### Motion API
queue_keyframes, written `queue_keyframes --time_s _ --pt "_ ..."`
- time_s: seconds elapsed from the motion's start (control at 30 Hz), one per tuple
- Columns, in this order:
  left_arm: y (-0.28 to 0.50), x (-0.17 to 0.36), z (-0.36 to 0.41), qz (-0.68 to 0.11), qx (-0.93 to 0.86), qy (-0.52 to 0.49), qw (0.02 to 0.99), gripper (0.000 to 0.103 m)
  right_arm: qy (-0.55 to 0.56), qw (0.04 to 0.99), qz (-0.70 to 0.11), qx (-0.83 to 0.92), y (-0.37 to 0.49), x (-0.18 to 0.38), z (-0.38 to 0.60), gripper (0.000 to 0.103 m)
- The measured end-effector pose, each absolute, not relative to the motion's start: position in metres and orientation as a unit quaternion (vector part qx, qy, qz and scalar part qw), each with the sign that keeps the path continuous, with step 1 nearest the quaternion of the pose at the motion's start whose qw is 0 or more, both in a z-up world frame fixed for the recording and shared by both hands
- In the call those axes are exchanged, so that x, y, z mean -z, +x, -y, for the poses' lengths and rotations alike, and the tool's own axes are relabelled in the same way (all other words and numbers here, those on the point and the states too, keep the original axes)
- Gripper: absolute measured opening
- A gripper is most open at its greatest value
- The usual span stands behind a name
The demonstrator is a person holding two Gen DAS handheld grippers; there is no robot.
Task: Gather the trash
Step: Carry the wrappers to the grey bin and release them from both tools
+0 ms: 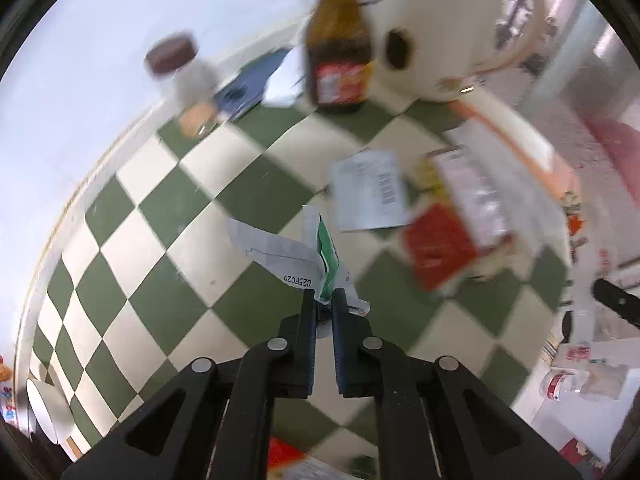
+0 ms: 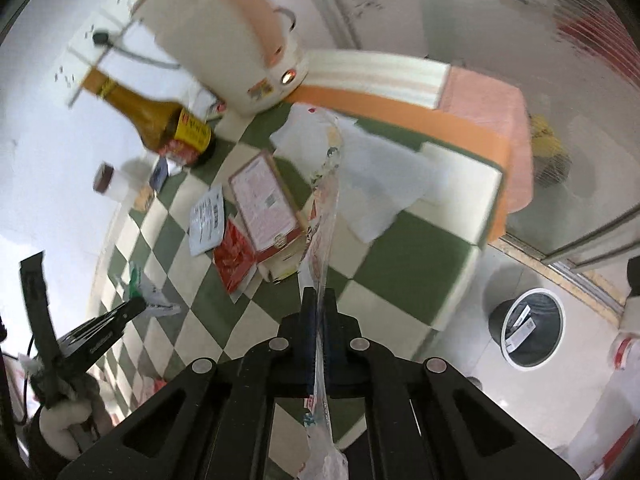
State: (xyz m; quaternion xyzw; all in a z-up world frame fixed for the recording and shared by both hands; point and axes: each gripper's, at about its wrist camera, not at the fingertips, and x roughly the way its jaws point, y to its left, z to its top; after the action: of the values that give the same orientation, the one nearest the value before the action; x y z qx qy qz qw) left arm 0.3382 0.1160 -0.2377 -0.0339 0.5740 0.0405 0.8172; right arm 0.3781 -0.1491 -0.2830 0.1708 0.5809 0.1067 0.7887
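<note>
Left gripper (image 1: 325,294), jaws nearly closed on a crumpled white-and-green paper wrapper (image 1: 308,256) bearing a printed code, lifted clear of the green-and-cream checked tablecloth (image 1: 160,216); wrapper fanning up and away from the fingertips. Right gripper (image 2: 319,294), jaws pinched almost together on a long clear plastic film wrapper with coloured print (image 2: 326,200), long axis running straight out along the fingers and trailing back beneath them. Black round waste bin with a white rim (image 2: 528,330) on the pale floor beyond the table edge, low right in the right wrist view, already holding paper scraps; right gripper judged the nearer of the two to it, left gripper (image 2: 138,305) well apart on the far side of the table. Still on the cloth: flat white printed paper sachet (image 1: 368,190), red foil packet (image 1: 436,248) and an opened pink-red printed carton (image 2: 264,200), touching or overlapping one another. Brown glass sauce bottle (image 1: 338,36) and cream electric cooker (image 2: 224,36) standing behind. Heavy motion blur throughout; print unreadable, bin absent from the left wrist view, lower end of the plastic film cut off by the frame.
</note>
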Motion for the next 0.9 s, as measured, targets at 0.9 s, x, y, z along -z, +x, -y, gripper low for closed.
queue_keyframes --time_s 0.9 --pt "0.317 0.567 0.428 -0.716 0.245 0.127 0.641 0.005 0.427 0.647 -0.606 0.178 0.140 0.619 0.598 0.001"
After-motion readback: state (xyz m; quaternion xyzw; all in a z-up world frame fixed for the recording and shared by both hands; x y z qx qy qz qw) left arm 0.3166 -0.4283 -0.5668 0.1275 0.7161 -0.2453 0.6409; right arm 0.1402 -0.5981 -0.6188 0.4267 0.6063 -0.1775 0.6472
